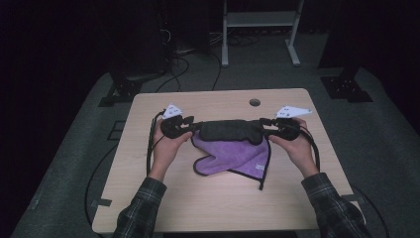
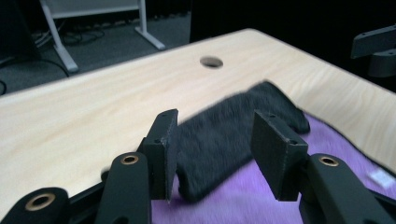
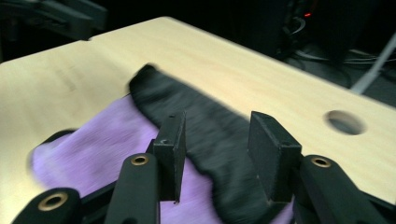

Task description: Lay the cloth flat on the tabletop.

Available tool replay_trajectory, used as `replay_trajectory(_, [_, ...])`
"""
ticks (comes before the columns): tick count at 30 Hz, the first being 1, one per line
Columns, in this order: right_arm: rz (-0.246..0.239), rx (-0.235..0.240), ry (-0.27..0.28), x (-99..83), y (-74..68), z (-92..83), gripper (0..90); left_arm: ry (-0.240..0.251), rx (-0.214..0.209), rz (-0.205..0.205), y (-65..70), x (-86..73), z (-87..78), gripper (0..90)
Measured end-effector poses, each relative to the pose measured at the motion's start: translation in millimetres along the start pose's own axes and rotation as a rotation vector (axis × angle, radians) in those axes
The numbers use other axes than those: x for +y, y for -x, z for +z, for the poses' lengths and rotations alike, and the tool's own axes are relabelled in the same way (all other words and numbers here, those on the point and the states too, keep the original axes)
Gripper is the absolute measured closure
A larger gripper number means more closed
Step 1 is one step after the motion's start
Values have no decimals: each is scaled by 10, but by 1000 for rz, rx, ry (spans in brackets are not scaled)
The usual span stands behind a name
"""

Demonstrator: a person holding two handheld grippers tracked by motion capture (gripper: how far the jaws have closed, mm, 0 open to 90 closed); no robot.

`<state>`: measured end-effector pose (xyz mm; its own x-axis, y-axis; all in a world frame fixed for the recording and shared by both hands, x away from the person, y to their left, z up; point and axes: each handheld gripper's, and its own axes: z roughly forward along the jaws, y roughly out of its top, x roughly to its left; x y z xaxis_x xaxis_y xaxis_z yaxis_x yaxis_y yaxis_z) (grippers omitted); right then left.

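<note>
step: laying dark grey fuzzy cloth [image 1: 232, 130] across purple microfibre towel [image 1: 233, 157], frame centre on tabletop [image 1: 148, 188] | left gripper [image 2: 214, 154], right gripper [image 3: 219, 156]: jaws parted, cloth ends loose between | advice: withdraw both level, outward, without snagging the cloth.

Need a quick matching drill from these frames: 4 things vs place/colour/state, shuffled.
Things:
1. black cloth
2. purple cloth
3. round hole
4. white tag

Descriptions:
A. in the table top, near the far edge
B. sewn on near the purple cloth's right corner
C. stretched between the left gripper and the right gripper, both with jaws apart
D. spread flat, partly under the dark strip

Pairs: 1-C, 2-D, 3-A, 4-B
</note>
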<state>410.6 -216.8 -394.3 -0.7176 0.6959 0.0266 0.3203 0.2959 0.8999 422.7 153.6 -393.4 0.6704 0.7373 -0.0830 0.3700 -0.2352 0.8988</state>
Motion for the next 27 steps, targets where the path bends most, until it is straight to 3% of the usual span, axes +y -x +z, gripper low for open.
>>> replay_trajectory(5, [-27, 67, -33, -149, -286, 77, 559, 0, 7, 6, 39, -189, -107, 515])
replay_trajectory(10, [-70, 157, -58, -226, -672, 176, 556, -14, 27, 5, 52, -409, -252, 514])
replay_trajectory(16, [-107, 254, -79, -226, -1109, 458, 553, -35, 80, 17, 26, -573, -419, 502])
replay_trajectory(22, [-151, 258, -141, -245, -1441, 886, 533, -33, 87, 24, -7, -598, -422, 500])
replay_trajectory(27, [-178, 248, -200, -310, -1630, 1208, 512, -29, 70, 33, -23, -608, -413, 508])
